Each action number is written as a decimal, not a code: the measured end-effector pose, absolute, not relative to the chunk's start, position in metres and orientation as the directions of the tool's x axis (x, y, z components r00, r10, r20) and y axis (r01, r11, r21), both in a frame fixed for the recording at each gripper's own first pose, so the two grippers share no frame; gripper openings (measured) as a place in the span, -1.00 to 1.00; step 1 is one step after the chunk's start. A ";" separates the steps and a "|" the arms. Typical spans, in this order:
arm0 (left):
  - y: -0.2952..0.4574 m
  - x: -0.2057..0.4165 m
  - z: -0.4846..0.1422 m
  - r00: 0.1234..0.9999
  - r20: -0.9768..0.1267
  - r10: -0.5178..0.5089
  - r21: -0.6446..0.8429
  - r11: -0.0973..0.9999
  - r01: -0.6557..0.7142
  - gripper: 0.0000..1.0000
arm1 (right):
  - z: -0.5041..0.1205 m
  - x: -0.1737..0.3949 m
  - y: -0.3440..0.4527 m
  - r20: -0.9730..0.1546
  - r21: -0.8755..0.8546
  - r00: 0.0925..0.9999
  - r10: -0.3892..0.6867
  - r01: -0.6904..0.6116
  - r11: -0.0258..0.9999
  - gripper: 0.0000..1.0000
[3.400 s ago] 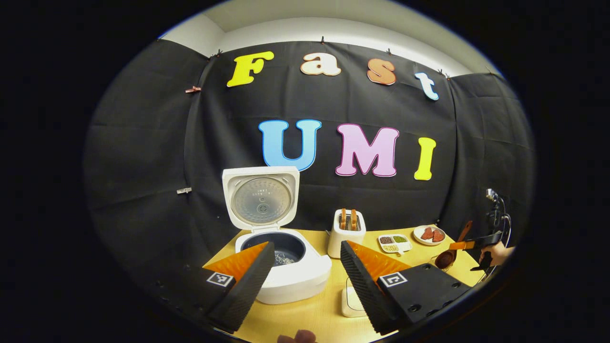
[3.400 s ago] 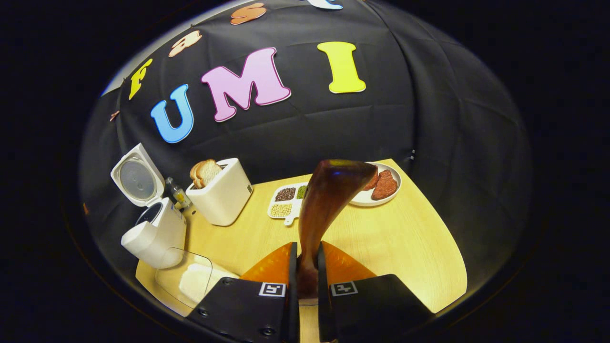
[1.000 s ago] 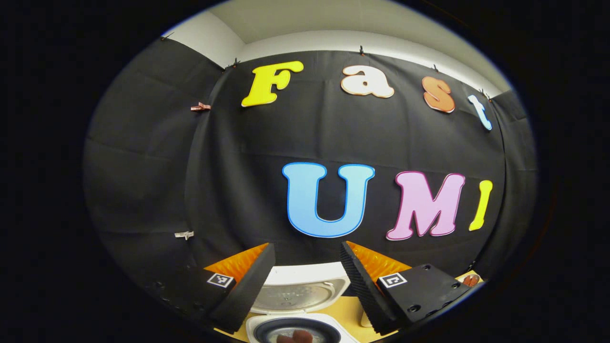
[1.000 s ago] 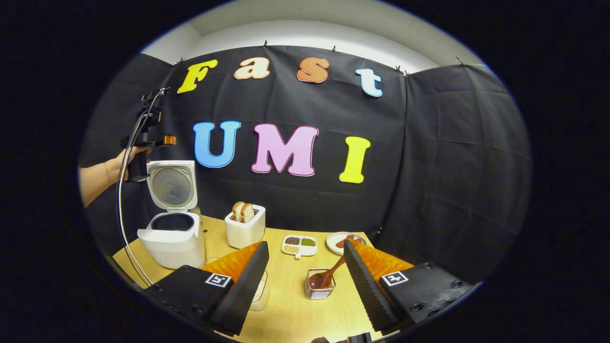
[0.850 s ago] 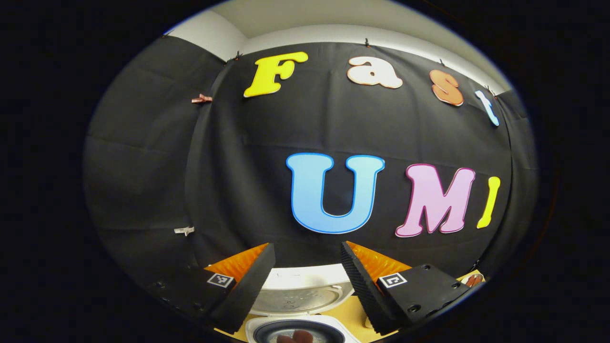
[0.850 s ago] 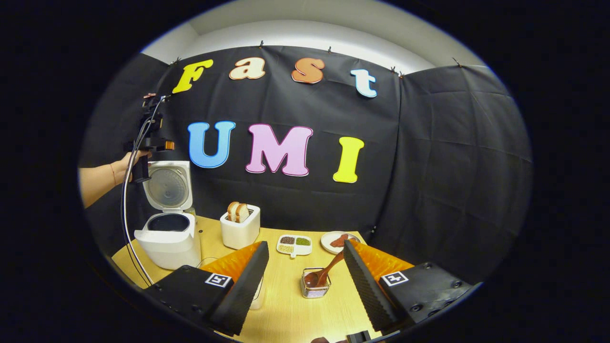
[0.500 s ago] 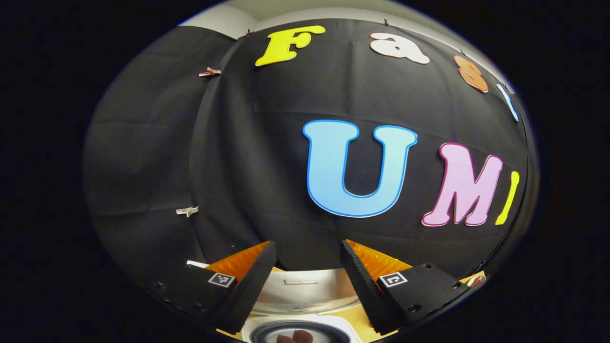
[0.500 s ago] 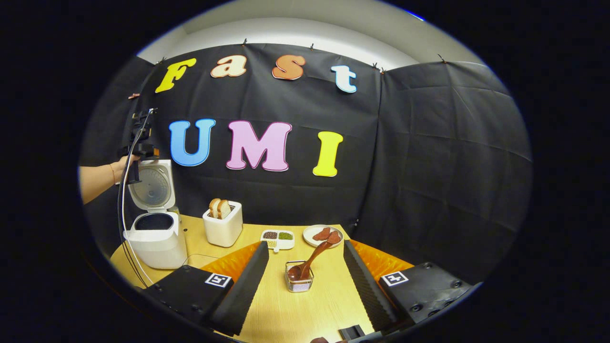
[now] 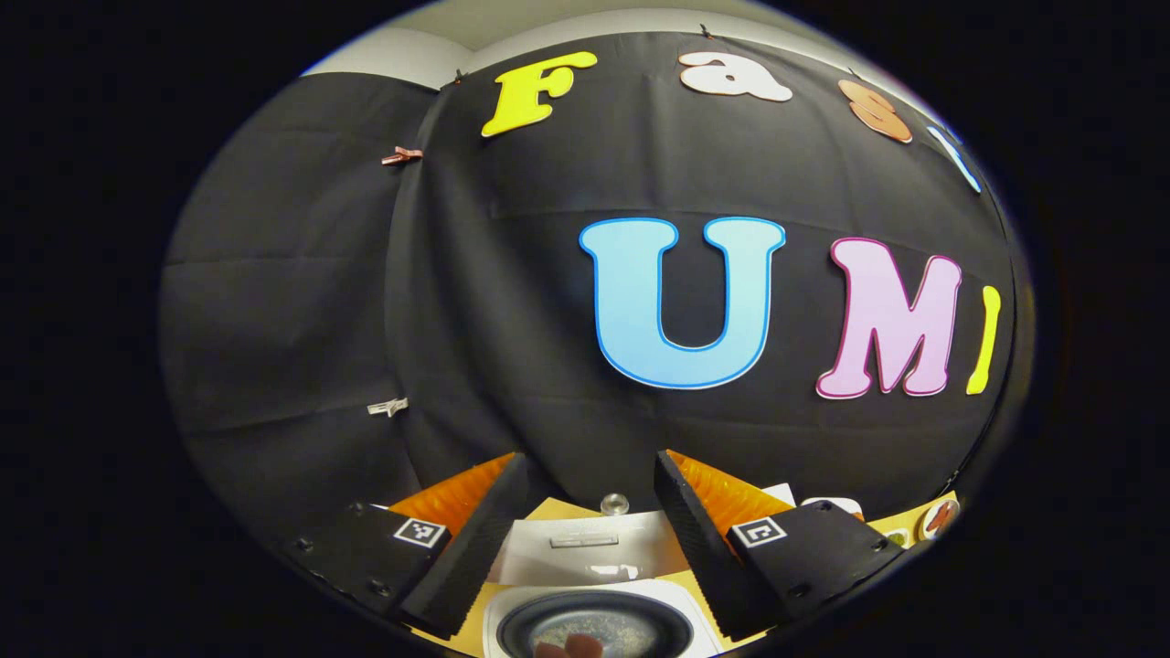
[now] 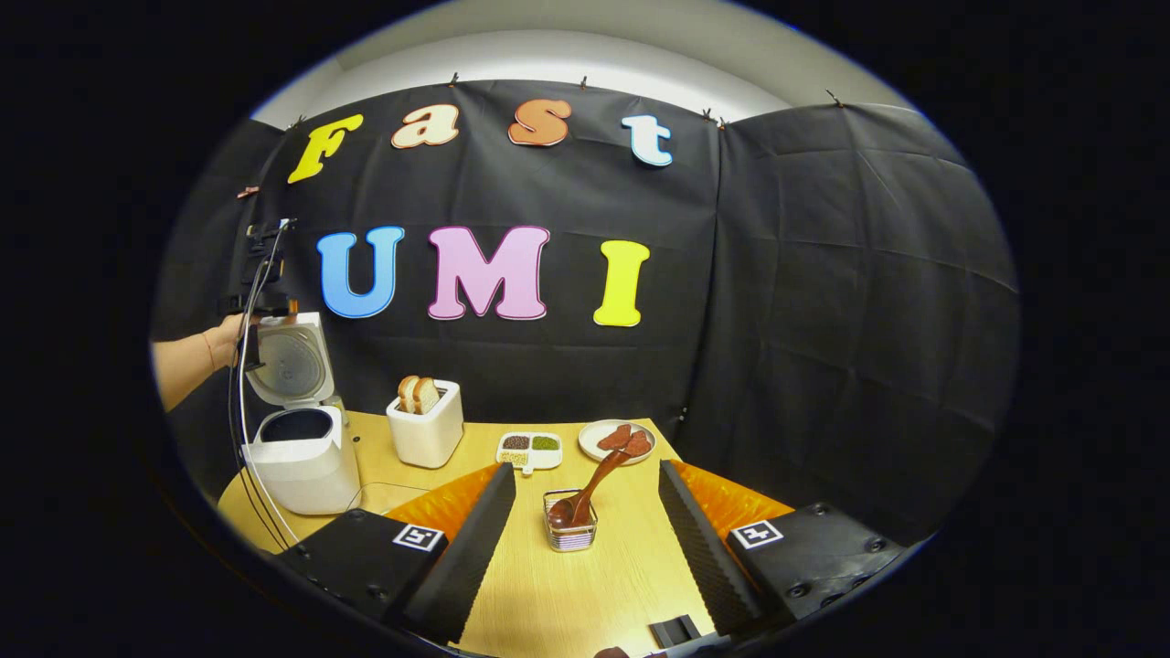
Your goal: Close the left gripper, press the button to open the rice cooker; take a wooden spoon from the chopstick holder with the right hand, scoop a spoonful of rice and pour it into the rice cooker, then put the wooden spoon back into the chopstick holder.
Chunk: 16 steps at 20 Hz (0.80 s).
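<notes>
While the left gripper (image 9: 585,512) hangs above the rice cooker (image 9: 594,626) in the left gripper view, its fingers stand spread with nothing between them, and past them the raised lid (image 9: 585,553) tilts forward over the dark inner pot, where pale grains lie on the bottom. The gripper seems to be up at the lid's top edge (perhaps about to push it down, though the task sentence does not ask for that). If so, a slow, even push from the top centre would keep the cooker from sliding on the table.

Across in the right gripper view, the right gripper (image 10: 585,521) is also spread and empty, hovering over the table (image 10: 585,594). Straight ahead between its fingers sits the chopstick holder (image 10: 570,532), a small wire basket, with the wooden spoon (image 10: 590,489) standing in it, bowl down and handle leaning up to the right. By that, the spoon's return looks done. Far left, a hand (image 10: 224,340) holds the other gripper against the top of the open lid, a cable trailing down beside the white cooker. A toaster (image 10: 423,432) with bread, a divided dish (image 10: 528,451) of beans and a plate (image 10: 614,441) stand behind.

No brand or label can be read on the cooker or toaster; the fingers carry small square markers, not text.
</notes>
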<state>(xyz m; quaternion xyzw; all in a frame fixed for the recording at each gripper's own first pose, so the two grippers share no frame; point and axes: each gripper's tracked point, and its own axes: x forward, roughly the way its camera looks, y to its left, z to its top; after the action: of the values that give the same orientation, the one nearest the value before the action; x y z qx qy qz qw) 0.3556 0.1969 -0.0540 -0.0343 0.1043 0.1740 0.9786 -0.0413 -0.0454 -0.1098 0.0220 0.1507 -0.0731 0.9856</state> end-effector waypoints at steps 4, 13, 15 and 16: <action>0.170 0.309 -0.081 0.909 -0.252 0.331 -0.039 0.935 -0.352 0.96 | -0.107 -0.042 -0.045 -0.307 0.044 0.947 -0.095 0.114 0.992 0.96; 0.128 0.240 -0.177 0.844 -0.422 0.330 -0.049 0.922 -0.385 0.94 | -0.113 -0.053 -0.045 -0.332 0.072 0.943 -0.009 0.035 0.997 0.96; 0.121 0.228 -0.199 0.829 -0.451 0.330 -0.036 0.922 -0.386 0.95 | -0.115 -0.056 -0.048 -0.338 0.076 0.941 0.002 0.025 0.997 0.96; 0.120 0.225 -0.206 0.825 -0.458 0.332 -0.029 0.922 -0.387 0.95 | -0.115 -0.058 -0.050 -0.339 0.076 0.941 0.005 0.022 0.997 0.96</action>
<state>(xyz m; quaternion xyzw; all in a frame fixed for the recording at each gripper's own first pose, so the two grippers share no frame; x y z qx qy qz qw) 0.2246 0.1205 -0.2056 -0.0603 0.2281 0.1883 0.9533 -0.0583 -0.0501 -0.1153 0.0395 0.1722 -0.0041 0.9843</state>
